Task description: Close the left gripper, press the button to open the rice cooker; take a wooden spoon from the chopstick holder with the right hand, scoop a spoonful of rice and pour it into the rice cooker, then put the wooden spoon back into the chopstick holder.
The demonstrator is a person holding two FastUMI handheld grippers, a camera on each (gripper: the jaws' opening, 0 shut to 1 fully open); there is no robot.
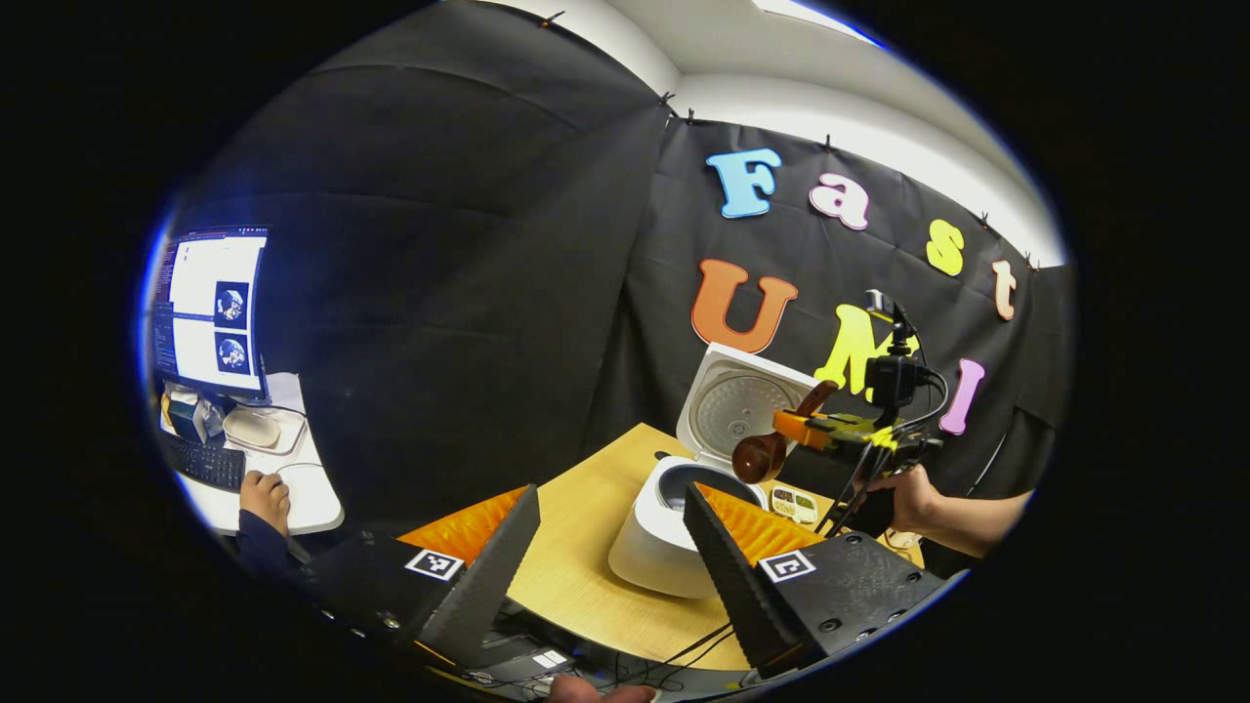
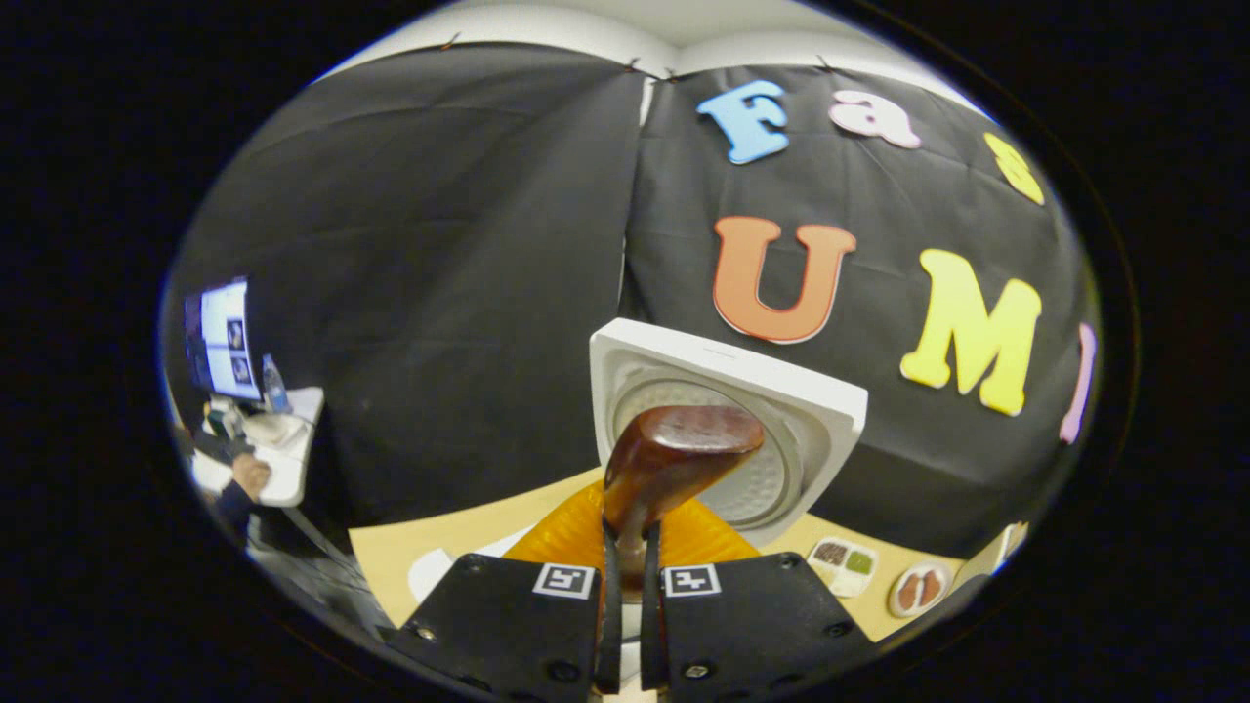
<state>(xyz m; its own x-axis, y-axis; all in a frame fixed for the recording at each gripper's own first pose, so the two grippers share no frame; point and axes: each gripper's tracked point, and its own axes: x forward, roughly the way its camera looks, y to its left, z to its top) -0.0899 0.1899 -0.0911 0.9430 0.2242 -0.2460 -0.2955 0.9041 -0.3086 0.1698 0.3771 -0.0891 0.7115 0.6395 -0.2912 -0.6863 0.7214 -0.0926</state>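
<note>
Off to the side a white desk (image 1: 312, 503) is set up with a lit monitor (image 1: 210, 312), a dark keyboard (image 1: 200, 461) and a plastic bottle (image 2: 274, 388) beside the screen. A person's hand (image 1: 265, 496) is rested on that desk. On the wooden table (image 1: 576, 557), a small compartment tray (image 2: 842, 564) and a little round plate (image 2: 918, 589) are laid side by side, and cables (image 1: 684, 649) are draped over the near edge.

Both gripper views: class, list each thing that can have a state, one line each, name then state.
rice cooker: open
lid: raised upright
wooden spoon: held over the cooker
right gripper: shut on the spoon handle
left gripper: open, holding nothing
</note>
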